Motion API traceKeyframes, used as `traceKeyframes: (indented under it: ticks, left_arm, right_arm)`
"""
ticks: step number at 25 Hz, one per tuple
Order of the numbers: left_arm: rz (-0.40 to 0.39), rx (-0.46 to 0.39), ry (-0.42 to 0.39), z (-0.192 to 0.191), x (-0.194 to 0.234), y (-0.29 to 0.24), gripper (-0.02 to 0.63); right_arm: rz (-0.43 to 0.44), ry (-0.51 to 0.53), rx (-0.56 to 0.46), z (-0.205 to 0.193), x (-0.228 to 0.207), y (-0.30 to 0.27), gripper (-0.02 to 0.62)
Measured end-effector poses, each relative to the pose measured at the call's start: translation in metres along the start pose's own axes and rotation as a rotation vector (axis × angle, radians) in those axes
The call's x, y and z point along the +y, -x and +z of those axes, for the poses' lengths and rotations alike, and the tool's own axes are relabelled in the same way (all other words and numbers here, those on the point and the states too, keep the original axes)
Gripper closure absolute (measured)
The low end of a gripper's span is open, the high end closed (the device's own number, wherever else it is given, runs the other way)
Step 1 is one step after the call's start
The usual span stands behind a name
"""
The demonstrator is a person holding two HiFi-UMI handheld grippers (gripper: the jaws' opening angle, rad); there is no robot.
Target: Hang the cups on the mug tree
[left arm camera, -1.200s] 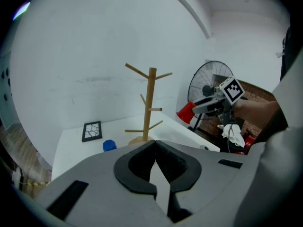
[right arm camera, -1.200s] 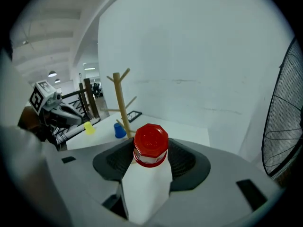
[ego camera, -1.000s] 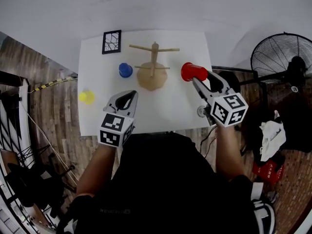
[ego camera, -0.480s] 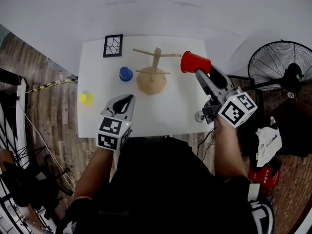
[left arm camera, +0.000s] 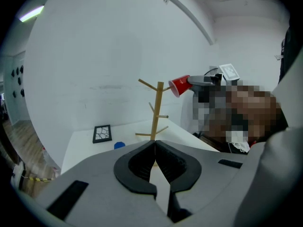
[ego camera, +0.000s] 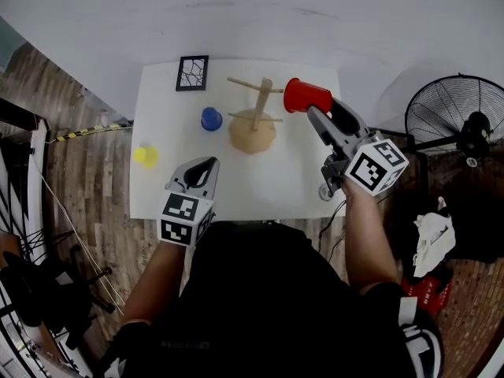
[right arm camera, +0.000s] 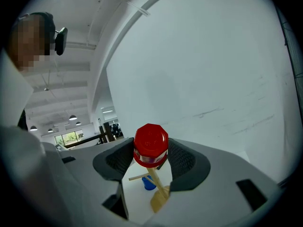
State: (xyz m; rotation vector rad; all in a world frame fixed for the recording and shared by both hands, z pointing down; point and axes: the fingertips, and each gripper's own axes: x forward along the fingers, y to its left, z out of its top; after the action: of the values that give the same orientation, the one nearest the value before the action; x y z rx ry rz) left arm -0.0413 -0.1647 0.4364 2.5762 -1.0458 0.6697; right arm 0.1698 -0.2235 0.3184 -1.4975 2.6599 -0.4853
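My right gripper (ego camera: 315, 113) is shut on a red cup (ego camera: 305, 96) and holds it in the air just right of the wooden mug tree (ego camera: 255, 116), near its top pegs. In the right gripper view the red cup (right arm camera: 150, 145) sits between the pads with the mug tree (right arm camera: 156, 186) below it. The left gripper view shows the red cup (left arm camera: 179, 84) close to the tree's top (left arm camera: 156, 109). A blue cup (ego camera: 210, 118) stands left of the tree; a yellow cup (ego camera: 146, 156) sits at the table's left edge. My left gripper (ego camera: 206, 164) is shut and empty over the table's front.
A black-framed picture (ego camera: 192, 72) lies at the back left of the white table (ego camera: 295, 179). A floor fan (ego camera: 461, 120) stands to the right, beside a white cloth (ego camera: 437, 231) on the floor. A wall rises just behind the table.
My right gripper has lifted the red cup and carried it back, from beside the tree's base to level with its top pegs. The left gripper has hardly moved.
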Motion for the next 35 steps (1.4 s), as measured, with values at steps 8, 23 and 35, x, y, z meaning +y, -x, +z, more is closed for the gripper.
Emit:
traceKeyframes:
  ticks: [8, 23, 35]
  left_arm:
    - [0.007, -0.004, 0.008, -0.006, 0.002, 0.006, 0.591]
    - [0.0, -0.006, 0.018, -0.009, 0.007, 0.008, 0.591]
    - [-0.037, -0.015, -0.008, 0.003, 0.004, 0.004, 0.591]
  right_arm:
    - [0.021, -0.011, 0.054, -0.018, 0.003, -0.021, 0.373]
    - [-0.045, 0.015, 0.123, -0.042, -0.007, -0.024, 0.373]
    - [-0.15, 0.185, 0.206, -0.078, 0.006, 0.011, 0.448]
